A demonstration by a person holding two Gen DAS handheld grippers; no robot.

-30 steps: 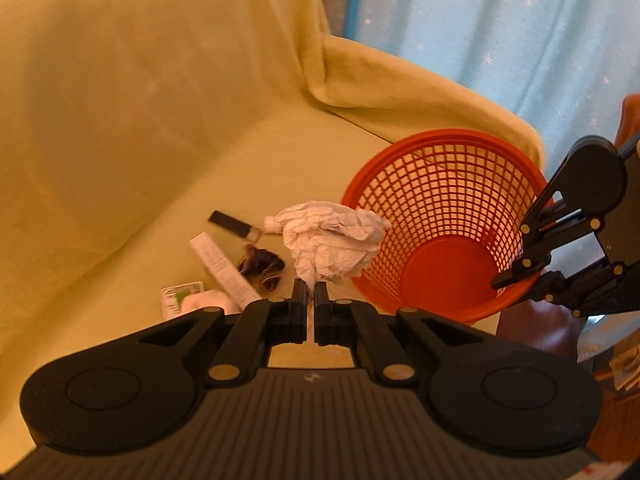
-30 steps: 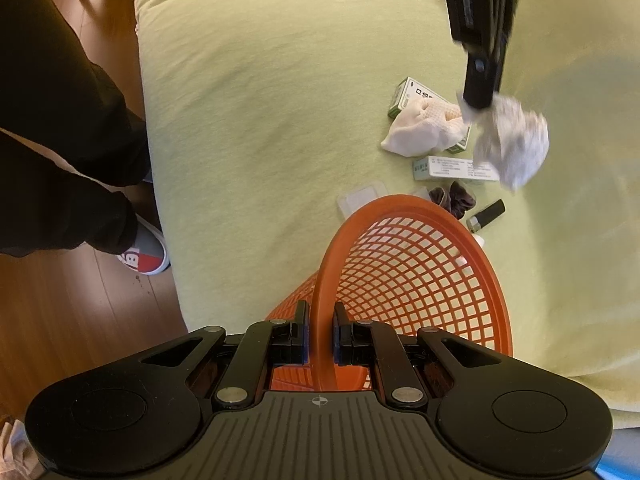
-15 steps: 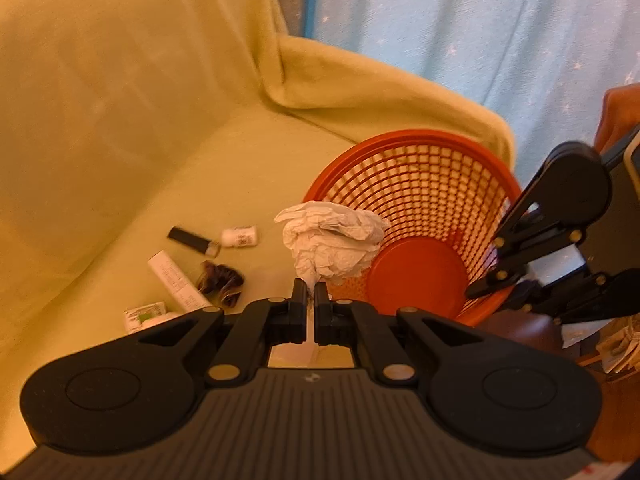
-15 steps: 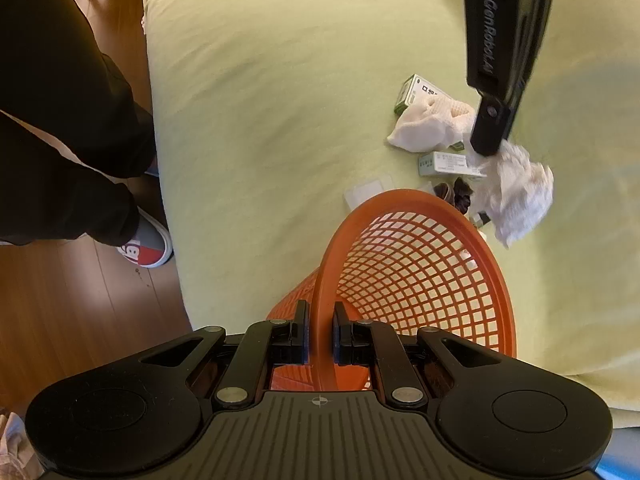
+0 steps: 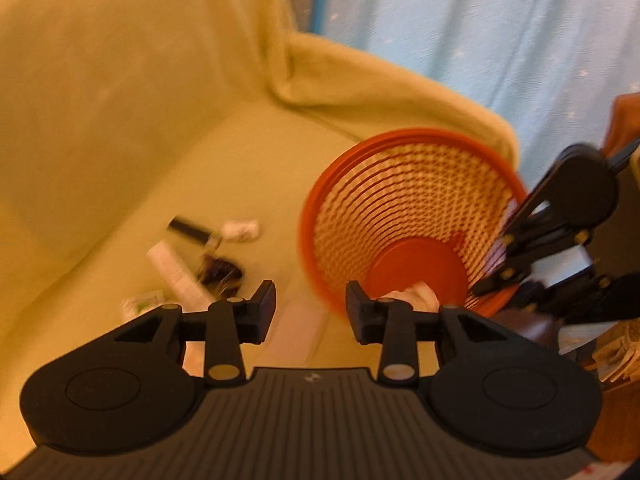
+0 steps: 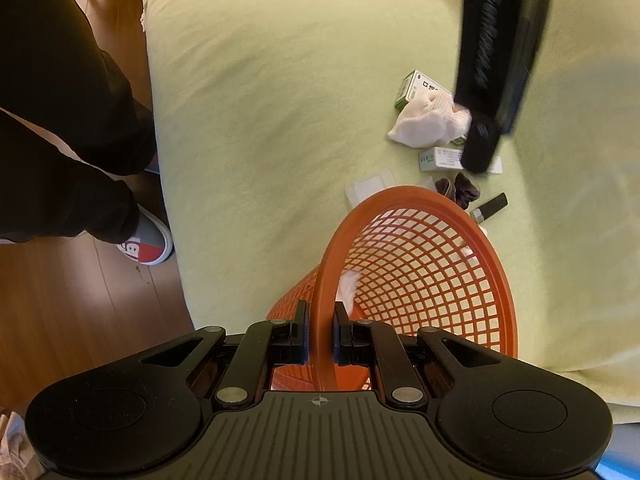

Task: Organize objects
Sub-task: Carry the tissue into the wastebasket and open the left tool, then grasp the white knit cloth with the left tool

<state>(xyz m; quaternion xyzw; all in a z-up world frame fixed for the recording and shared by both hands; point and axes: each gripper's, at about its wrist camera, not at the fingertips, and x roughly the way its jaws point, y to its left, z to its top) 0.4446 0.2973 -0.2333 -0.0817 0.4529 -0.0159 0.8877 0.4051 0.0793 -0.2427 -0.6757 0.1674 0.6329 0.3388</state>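
Observation:
An orange mesh basket [image 5: 412, 200] is held tilted at the sofa's edge, with my right gripper [image 6: 320, 332] shut on its rim [image 6: 324, 280]. A crumpled white tissue [image 6: 347, 283] lies inside it near the bottom, also visible as the tissue [image 5: 416, 294] in the left wrist view. My left gripper [image 5: 311, 307] stands open and holds nothing, just in front of the basket's mouth. On the yellow-green sofa cover lie a green box [image 6: 416, 88], a white cloth wad [image 6: 424, 124], a long white box [image 6: 440, 158], a dark scrunchie [image 6: 462, 190] and a black stick [image 6: 492, 205].
A clear plastic packet [image 6: 370, 186] lies by the basket rim. A person's dark trouser legs and a shoe [image 6: 144, 240] stand on the wooden floor left of the sofa. A pale blue curtain [image 5: 480, 40] hangs behind the sofa arm [image 5: 400, 88].
My left gripper carried the crumpled tissue over to the basket, then opened; the tissue has dropped into the basket. The right gripper has kept its hold on the rim.

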